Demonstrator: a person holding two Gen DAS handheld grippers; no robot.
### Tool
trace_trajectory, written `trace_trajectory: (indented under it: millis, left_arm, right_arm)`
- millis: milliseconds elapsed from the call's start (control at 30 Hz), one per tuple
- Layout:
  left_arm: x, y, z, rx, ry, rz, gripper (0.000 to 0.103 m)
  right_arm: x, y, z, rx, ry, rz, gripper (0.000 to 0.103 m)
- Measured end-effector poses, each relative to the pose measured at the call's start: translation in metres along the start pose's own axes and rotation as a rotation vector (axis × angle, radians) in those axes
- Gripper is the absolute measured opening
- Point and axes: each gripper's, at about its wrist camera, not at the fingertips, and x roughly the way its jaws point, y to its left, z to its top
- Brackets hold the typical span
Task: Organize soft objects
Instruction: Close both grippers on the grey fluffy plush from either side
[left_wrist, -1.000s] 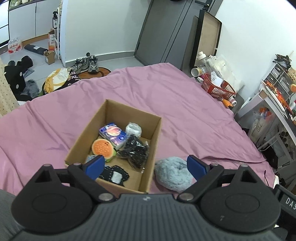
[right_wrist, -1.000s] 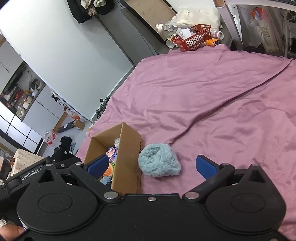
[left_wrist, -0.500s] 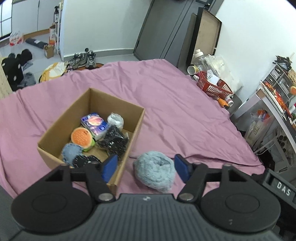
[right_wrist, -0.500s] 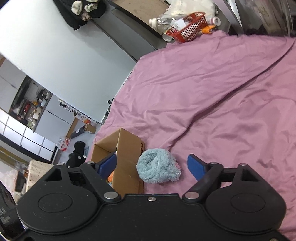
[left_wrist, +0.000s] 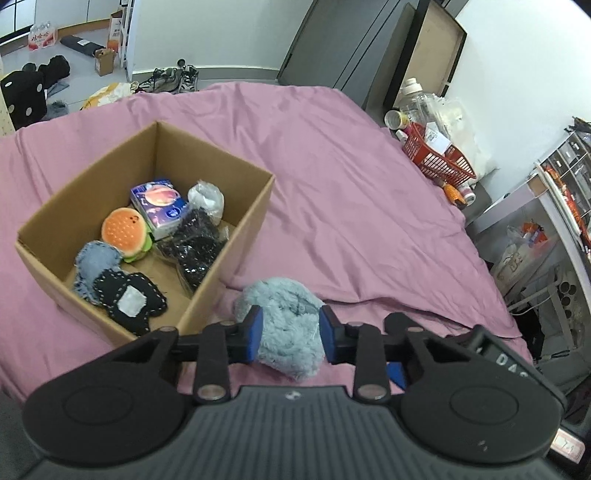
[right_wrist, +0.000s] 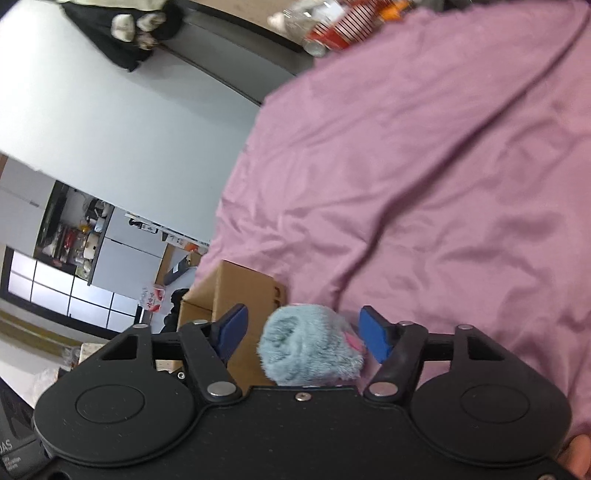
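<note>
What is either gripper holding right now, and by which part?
The left gripper, jaws just closing, pinches the fluffy blue-grey bundle across its middle. The right gripper, also closing, straddles the same bundle without touching it.

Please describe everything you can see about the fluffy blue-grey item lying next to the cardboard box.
The fluffy item is a soft, pale blue-grey bundle of shaggy plush, rolled into a rounded lump, with a small pink patch visible from the right. It lies on the pink bedsheet just outside the cardboard box. The left gripper has just been closing and its blue pads now press into it. The right gripper straddles it without touching.
</note>
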Motion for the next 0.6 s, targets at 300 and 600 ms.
trace_trajectory:
  millis: [300, 600]
  left_arm:
    - [0.034, 0.0, -0.007, -0.035, 0.019, 0.065, 0.022]
    - [0.055, -0.002, -0.01, -0.018, 0.032, 0.135, 0.021]
  right_arm:
    - [0.039, -0.014, 0.001, 0.035, 0.083, 0.007, 0.048]
    - [0.061, -0.024, -0.001, 0.052, 0.14, 0.006, 0.046]
